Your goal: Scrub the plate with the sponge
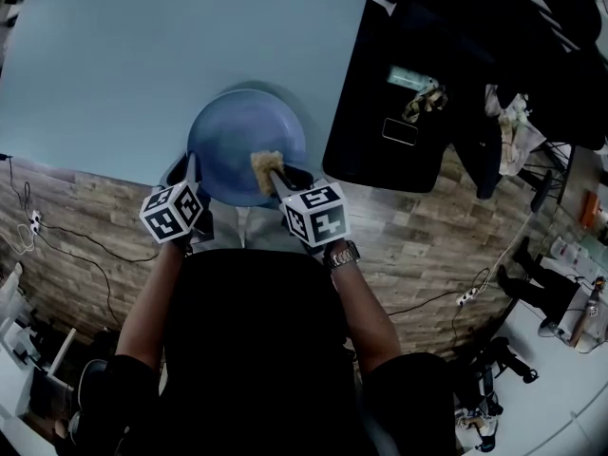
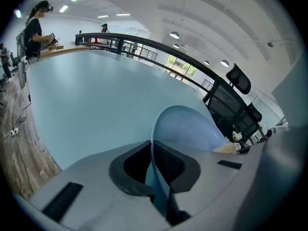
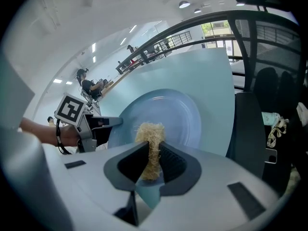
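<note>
**Both claws loaded at the plate**

The left claw (image 2: 152,148) is clamping its two dark pads together on the thin rim of the round blue plate (image 2: 188,127), which is showing almost edge-on between them in the left gripper view. The right claw (image 3: 150,154) is squeezing a pale yellow fibrous sponge (image 3: 150,133). The sponge is standing upright between the pads and sticking out past their tips. From the head view, the left claw is holding the plate at its near left edge, while the right claw is reaching in from the near right. The sponge is sitting over the plate's inner face just inside the rim. Whether it is actually pressing on the surface is not clear.

The plate is sitting at the near edge of the pale blue tabletop (image 1: 133,55), with its closest part overlapping that edge. I cannot tell whether it is resting flat or being lifted slightly. The person's bare forearms are running back from both claws, and a wristwatch (image 1: 344,253) is showing on the right wrist. A black office chair (image 1: 385,84) is standing just beside the tabletop's right side, above the wood-plank floor (image 1: 81,221)
</note>
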The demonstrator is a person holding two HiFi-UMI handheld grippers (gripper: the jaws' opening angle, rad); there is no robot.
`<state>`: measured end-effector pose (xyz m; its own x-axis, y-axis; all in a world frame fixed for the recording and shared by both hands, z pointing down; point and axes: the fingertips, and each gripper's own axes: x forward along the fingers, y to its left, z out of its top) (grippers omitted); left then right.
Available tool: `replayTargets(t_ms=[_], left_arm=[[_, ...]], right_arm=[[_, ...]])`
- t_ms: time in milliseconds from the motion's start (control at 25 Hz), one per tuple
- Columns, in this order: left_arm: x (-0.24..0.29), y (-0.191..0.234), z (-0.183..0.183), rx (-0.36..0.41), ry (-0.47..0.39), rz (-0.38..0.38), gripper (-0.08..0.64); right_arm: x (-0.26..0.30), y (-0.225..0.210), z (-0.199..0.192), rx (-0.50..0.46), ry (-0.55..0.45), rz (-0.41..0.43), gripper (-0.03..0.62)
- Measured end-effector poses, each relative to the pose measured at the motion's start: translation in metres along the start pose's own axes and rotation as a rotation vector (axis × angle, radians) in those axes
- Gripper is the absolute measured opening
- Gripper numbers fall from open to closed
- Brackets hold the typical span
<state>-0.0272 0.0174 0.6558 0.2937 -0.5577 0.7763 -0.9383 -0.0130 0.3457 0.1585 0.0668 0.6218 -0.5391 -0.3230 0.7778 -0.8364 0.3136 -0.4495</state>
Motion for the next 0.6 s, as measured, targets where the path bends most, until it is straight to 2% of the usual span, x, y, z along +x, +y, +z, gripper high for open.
replayTargets(t_ms=[600], left_arm=[[-0.002,0.001,0.0,0.008,0.005,-0.003,0.006]], right_arm=[[-0.008,-0.031,0.019,-0.029,-0.027,-0.103,0.066]])
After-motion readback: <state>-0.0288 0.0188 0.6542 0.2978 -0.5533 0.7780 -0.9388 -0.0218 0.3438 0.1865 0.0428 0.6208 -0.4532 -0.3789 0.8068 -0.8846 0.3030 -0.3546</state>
